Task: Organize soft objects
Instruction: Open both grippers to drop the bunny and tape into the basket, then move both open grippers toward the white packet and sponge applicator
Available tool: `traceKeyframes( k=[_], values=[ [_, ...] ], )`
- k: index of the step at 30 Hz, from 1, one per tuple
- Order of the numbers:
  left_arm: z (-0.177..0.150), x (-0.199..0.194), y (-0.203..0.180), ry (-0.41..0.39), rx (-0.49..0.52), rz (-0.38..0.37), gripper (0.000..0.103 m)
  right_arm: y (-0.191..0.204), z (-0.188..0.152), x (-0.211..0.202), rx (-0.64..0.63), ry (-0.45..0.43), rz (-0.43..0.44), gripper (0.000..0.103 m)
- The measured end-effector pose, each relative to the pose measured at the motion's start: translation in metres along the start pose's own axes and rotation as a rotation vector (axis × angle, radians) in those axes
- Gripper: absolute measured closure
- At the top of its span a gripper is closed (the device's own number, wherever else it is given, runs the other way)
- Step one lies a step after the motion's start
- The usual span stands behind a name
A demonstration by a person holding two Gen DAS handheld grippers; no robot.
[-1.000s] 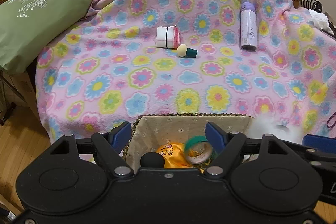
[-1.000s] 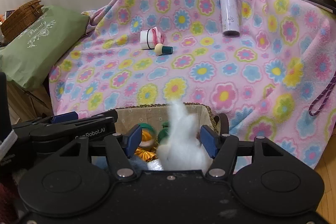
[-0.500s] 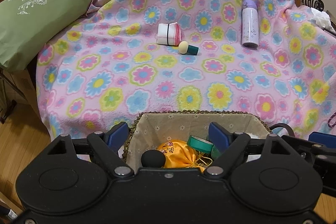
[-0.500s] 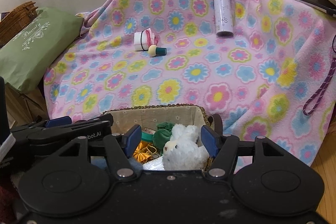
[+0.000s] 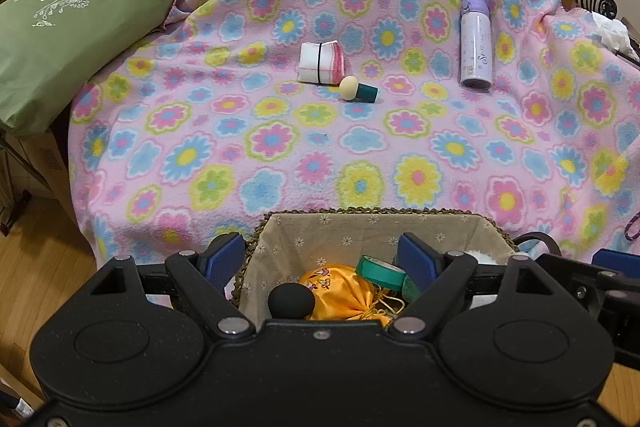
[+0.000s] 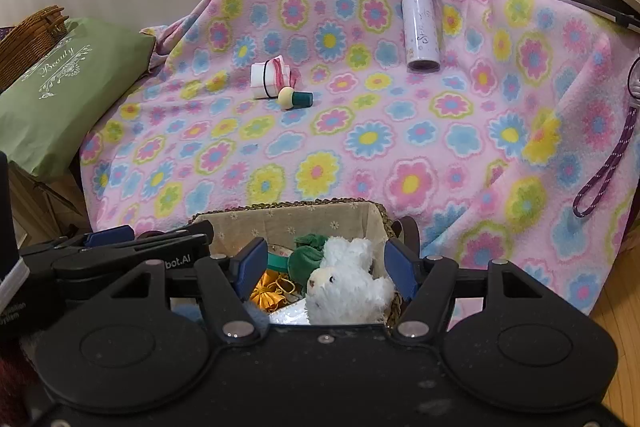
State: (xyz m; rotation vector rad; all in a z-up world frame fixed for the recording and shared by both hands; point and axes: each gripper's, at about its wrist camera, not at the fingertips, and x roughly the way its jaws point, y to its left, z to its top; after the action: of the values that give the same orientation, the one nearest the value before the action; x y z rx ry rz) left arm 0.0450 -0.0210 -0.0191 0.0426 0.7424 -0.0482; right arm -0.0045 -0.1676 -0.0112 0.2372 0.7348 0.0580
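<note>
The white plush toy (image 6: 348, 281) has been dropped into the lined basket (image 6: 280, 223), next to an orange pouch (image 5: 344, 293) and a green tape roll (image 5: 380, 271). It sits between the right gripper's (image 6: 326, 265) blue pads, but isn't pinched; those jaws have just been easing apart. The left gripper (image 5: 324, 257) is held half-wide over the same basket, nothing in it, having just been opened further.

Still left on the flowered blanket (image 5: 280, 155): a folded white-and-pink cloth (image 5: 320, 63) and a small sponge applicator (image 5: 358, 89), lying straight ahead and well beyond both grippers. The applicator's long axis runs sideways. Looks slightly closer to the left gripper, probably.
</note>
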Motion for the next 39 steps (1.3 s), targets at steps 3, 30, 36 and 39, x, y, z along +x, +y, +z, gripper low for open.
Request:
traceKeyframes(
  k=[3, 30, 36, 39],
  values=[
    [0.0, 0.0, 0.0, 0.002, 0.0, 0.001, 0.022, 0.0, 0.0, 0.0, 0.001, 0.0, 0.0, 0.038],
    [0.06, 0.041, 0.019, -0.057, 0.081, 0.03, 0.014, 0.005, 0.043, 0.045, -0.128, -0.082, -0.043, 0.027],
    [0.091, 0.082, 0.027, -0.099, 0.111, 0.044, 0.014, 0.003, 0.084, 0.099, -0.115, -0.091, -0.03, 0.027],
    [0.104, 0.106, 0.035, -0.091, 0.086, 0.057, 0.014, -0.003, 0.102, 0.128, -0.097, -0.08, -0.036, 0.027]
  ],
)
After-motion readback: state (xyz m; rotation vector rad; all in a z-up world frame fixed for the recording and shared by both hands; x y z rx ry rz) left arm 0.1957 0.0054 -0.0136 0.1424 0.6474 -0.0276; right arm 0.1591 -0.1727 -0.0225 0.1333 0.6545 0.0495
